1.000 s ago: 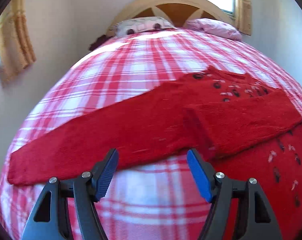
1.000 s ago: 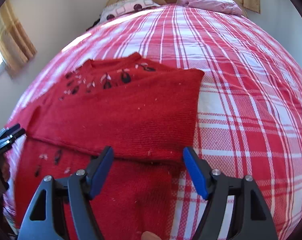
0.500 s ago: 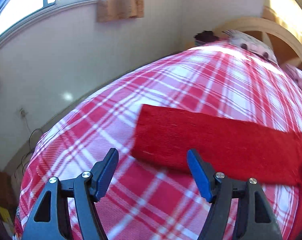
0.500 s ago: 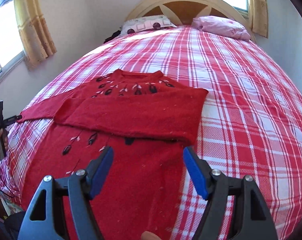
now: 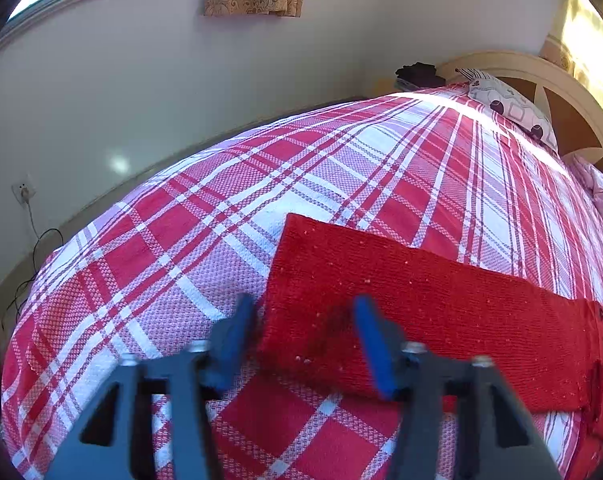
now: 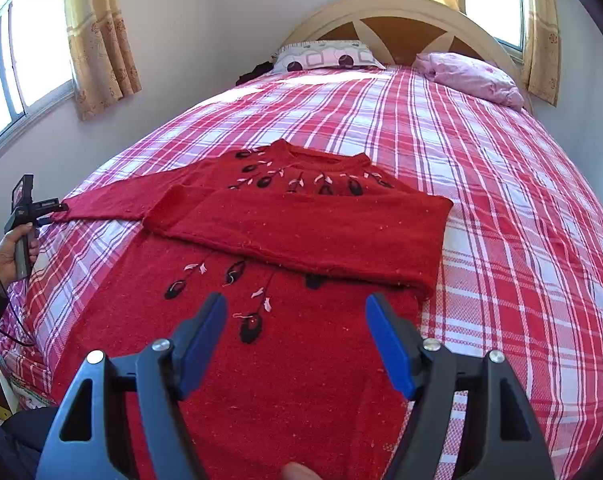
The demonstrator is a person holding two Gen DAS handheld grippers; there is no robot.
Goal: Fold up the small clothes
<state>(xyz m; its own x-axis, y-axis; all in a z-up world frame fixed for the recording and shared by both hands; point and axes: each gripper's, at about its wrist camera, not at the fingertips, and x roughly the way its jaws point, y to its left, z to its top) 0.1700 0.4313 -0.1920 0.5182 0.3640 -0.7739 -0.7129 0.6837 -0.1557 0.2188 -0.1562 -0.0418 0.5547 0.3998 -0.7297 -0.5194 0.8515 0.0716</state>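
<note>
A red knitted sweater (image 6: 285,376) with dark flower embroidery lies flat on the plaid bedspread (image 6: 501,208). Its right sleeve (image 6: 301,232) is folded across the chest. The left sleeve (image 5: 421,304) stretches out straight toward the bed's side. My left gripper (image 5: 305,312) is at that sleeve's cuff with its jaws closing. The near cuff corner lies between the blue pads, which stand a little apart from the cloth. In the right wrist view the left gripper (image 6: 41,208) shows at the sleeve's end, held by a hand. My right gripper (image 6: 297,304) hovers open over the sweater's body, holding nothing.
Two pillows (image 6: 325,58) (image 6: 473,76) lie against the curved headboard (image 6: 401,12). A wall (image 5: 181,100) with a socket and cable (image 5: 25,192) runs close along the bed's left edge. Curtained windows (image 6: 97,32) flank the bed. Bare bedspread lies right of the sweater.
The left gripper swung from the sweater's middle out to the cuff end, came closer to it, and its jaws have narrowed around the corner. The right gripper drew back and rose slightly.
</note>
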